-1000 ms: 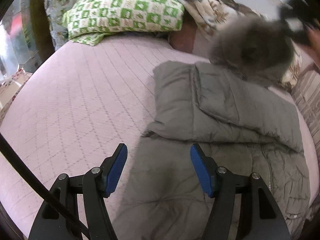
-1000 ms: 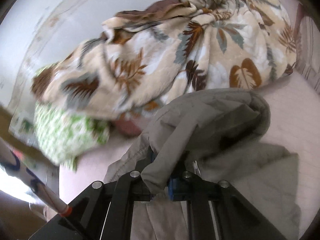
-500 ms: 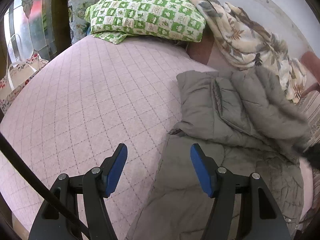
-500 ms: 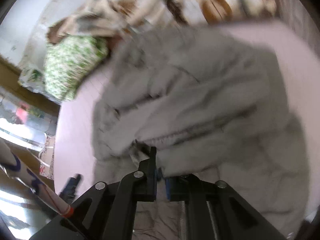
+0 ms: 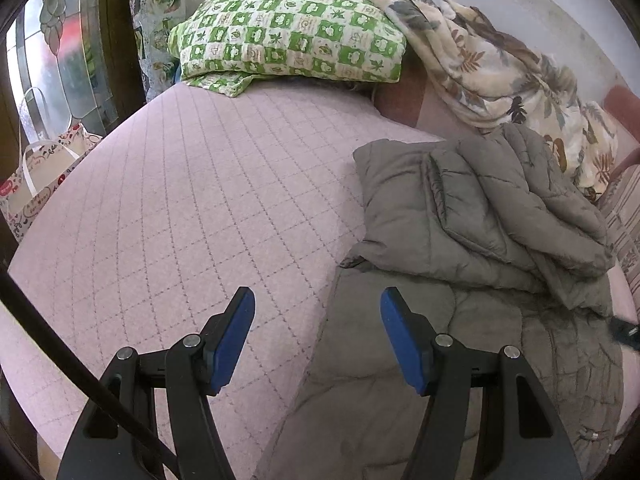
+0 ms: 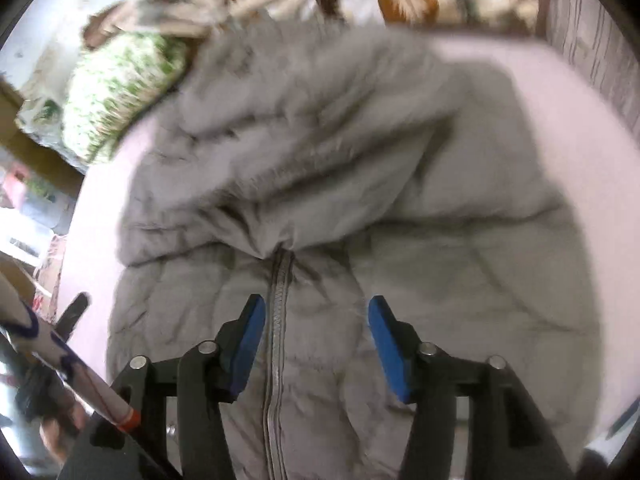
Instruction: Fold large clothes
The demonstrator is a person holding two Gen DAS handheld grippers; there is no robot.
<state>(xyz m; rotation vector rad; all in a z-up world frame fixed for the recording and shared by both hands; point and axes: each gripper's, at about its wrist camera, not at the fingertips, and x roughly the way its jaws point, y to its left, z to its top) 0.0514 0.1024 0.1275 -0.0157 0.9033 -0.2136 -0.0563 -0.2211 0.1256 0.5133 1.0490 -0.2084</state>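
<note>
A grey quilted puffer jacket [image 5: 460, 240] lies on the right side of a pink quilted bed [image 5: 200, 200], its sleeves folded across its upper part. My left gripper [image 5: 316, 312] is open and empty, hovering over the jacket's left edge. In the right wrist view the jacket [image 6: 340, 184] fills the frame, blurred, with its zipper [image 6: 280, 320] running down between the jaws. My right gripper [image 6: 316, 324] is open and empty just above the jacket's lower front.
A green checked pillow [image 5: 288, 40] and a leaf-print blanket [image 5: 500, 60] lie at the head of the bed. A patterned tote bag [image 5: 36, 184] stands off the bed's left side. A striped cushion [image 5: 624, 216] is at the right edge.
My right gripper carried the grey sleeve down onto the jacket, then opened and let it go. My left gripper stayed open and drew back a little.
</note>
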